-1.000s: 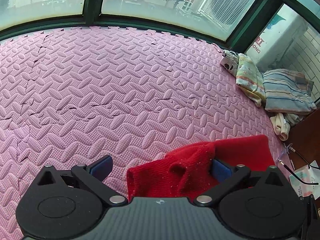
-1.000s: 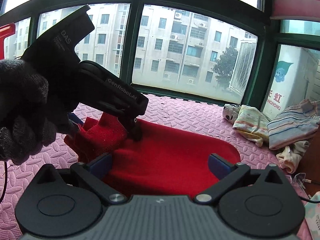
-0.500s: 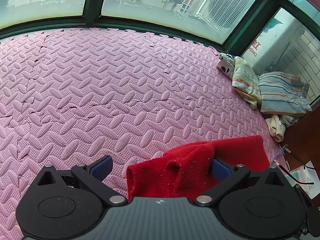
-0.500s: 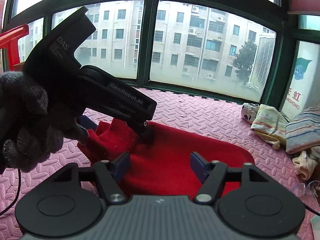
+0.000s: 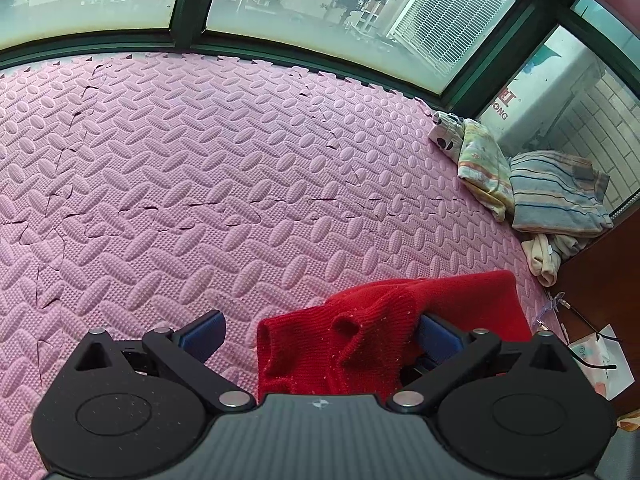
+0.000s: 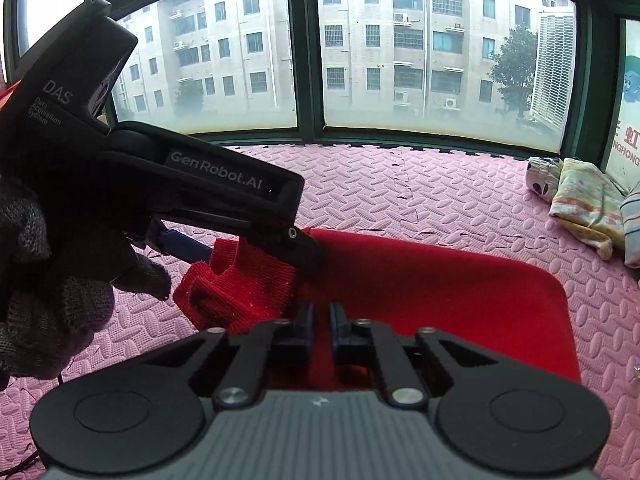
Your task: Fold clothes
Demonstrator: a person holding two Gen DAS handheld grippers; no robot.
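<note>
Your right tool is clenched on the near edge of the red sweater lying on the pink floor mat, its long axis running from 9 toward 3 o'clock, while your left tool, released, straddles the bunched end at 10 o'clock

Your red knit garment lies mostly flat on the pink foam mat, its far edge smooth and rounded. One ribbed end is bunched and folded over itself, lifted off the mat into soft creases at the left.
</note>
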